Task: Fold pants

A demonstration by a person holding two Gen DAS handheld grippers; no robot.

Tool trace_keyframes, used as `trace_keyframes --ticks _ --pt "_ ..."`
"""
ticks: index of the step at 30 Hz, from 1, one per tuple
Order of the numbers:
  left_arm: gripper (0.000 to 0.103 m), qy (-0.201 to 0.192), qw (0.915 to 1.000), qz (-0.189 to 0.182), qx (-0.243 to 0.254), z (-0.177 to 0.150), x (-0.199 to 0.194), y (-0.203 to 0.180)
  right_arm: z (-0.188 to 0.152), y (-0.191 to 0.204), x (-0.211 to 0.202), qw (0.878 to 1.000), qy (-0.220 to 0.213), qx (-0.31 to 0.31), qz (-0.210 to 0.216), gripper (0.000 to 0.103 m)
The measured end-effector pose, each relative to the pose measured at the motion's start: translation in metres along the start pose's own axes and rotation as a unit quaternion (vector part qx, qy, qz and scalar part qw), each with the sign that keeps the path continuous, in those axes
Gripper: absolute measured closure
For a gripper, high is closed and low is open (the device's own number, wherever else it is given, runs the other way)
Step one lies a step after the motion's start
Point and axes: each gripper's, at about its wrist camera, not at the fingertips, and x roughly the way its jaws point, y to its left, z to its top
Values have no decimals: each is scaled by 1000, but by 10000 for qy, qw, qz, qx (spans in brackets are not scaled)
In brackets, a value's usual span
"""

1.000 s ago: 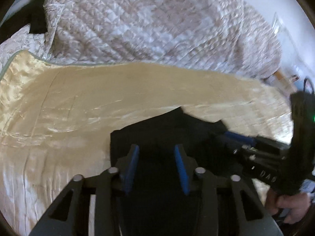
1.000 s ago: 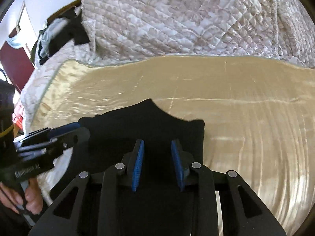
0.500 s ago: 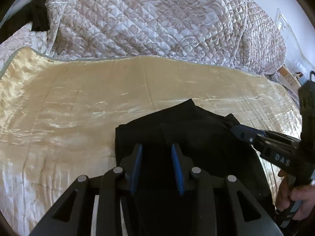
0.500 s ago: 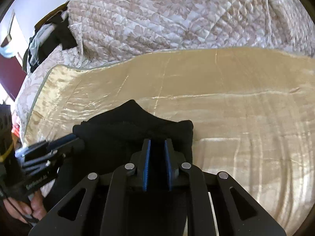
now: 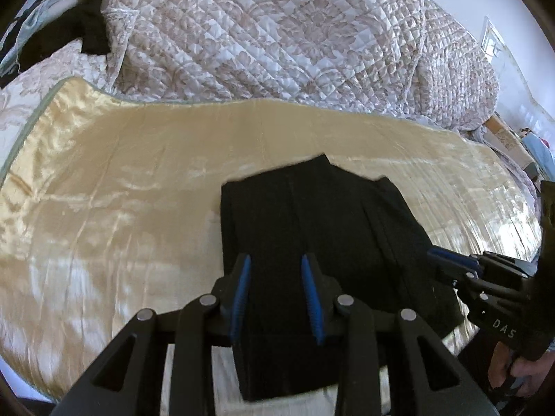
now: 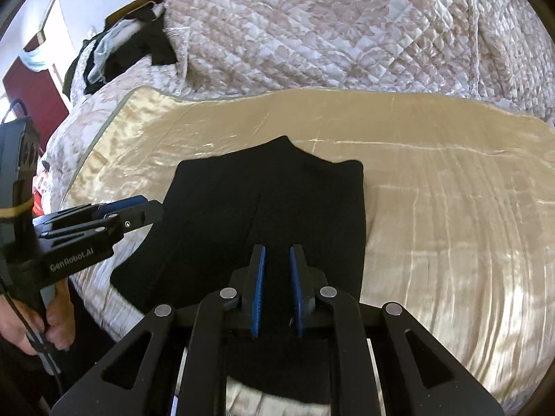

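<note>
The black pants lay folded into a compact dark rectangle on the shiny cream satin blanket that covered the near part of the bed; one pointed corner of the fabric stuck out along the far edge, and the near end of the bundle ran under both tools. In the right wrist view the same pants sat left of centre on the satin blanket, their left side reaching the blanket's edge near the side of the bed.

The left gripper stood over the near part of the pants with its blue pads spread apart; black cloth showed in the gap between them, though whether the pads touched it I could not tell; from the right wrist view this left gripper pointed in from the left, its tips at the left edge of the pants. The right gripper had its pads drawn closer together but with a clear gap, black fabric visible between them and not pinched; in the left wrist view the right gripper reached in from the right, its tips at the right edge of the pants.

Beyond the blanket a quilted floral bedspread was heaped up; a pile of dark and pale clothes lay at the far left.
</note>
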Motion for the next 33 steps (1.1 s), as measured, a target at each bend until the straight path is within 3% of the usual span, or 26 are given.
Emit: trace_keyframes --ticks 2,4,10,12,24,33 --pt "70 172 9998 51 -15 -11 5 2 -12 1 12 9994 346 -58 -69 88" --pt "70 306 9995 15 -96 -21 10 4 -17 2 7 9998 182 -86 -69 86" --pt "70 230 9997 51 -109 -26 -2 6 -20 -1 -12 10000 9 74 33 85" --pt "70 239 9996 48 -107 -28 -3 6 -26 -4 -4 9996 253 109 12 85" --pt "70 299 9994 111 -158 -20 -5 8 -20 -1 -14 9998 79 171 20 85" --pt "70 313 9988 209 -328 -18 -5 24 -17 -21 -17 9981 90 546 -264 85"
